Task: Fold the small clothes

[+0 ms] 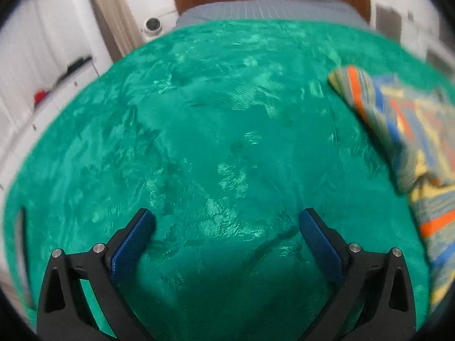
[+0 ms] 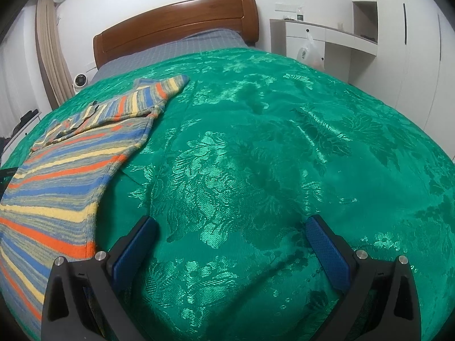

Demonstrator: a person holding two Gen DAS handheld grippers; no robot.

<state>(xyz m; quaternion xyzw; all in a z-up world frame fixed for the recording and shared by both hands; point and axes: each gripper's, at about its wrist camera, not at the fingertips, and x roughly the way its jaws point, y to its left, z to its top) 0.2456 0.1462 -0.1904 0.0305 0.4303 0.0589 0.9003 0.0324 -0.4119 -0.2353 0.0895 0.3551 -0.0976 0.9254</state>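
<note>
While both tongs hang wide open and empty | left tongs [image 1: 226, 221], right tongs [image 2: 231, 228] over green bedspread [image 2: 256, 142] | striped garment [image 2: 65, 164] lies between them, sleeve folded in | risk: slippery bedspread lets cloth slide, spoiling fold.

The garment [image 2: 71, 153] lies on the bedspread [image 2: 256, 142], between the two hand-held grippers, headboard [image 2: 176, 25] behind.
</note>
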